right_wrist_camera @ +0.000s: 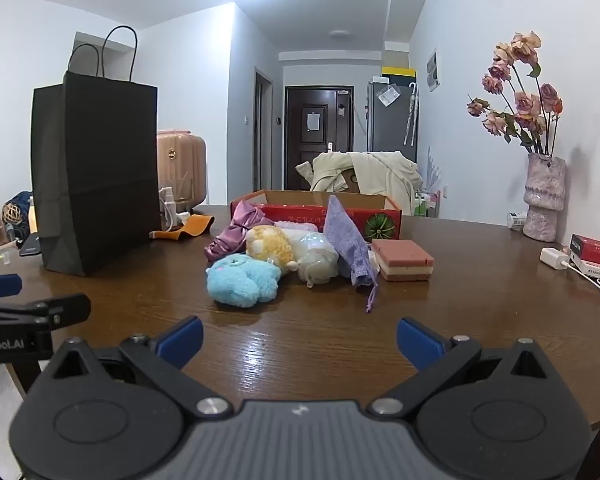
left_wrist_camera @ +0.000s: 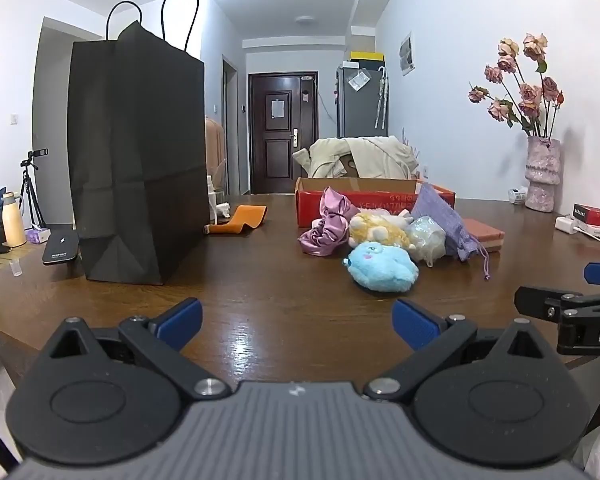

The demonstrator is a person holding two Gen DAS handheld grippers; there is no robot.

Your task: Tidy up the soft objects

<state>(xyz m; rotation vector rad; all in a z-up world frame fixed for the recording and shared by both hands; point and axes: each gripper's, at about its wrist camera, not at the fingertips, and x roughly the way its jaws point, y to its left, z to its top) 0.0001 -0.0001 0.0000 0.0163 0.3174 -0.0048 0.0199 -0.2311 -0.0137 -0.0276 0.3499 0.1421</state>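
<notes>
Soft items sit heaped mid-desk (right_wrist_camera: 480, 320): blue plush toy (right_wrist_camera: 242, 280) nearest, yellow plush (right_wrist_camera: 270, 246), pink satin cloth (right_wrist_camera: 236, 228), purple knit pouch (right_wrist_camera: 346, 236). All lean against the red box (right_wrist_camera: 320, 214), likely staged for sorting. Black paper bag (right_wrist_camera: 96, 172) stands upright to the left, well apart. Left tongs (left_wrist_camera: 298, 322) and right tongs (right_wrist_camera: 300, 340) hover low, tilted slightly down, both spread wide and empty.

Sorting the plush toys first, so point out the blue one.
In both wrist views the blue plush toy lies on the wooden table, nearest the cameras at the front of the pile, just in front of the yellow plush.
</notes>
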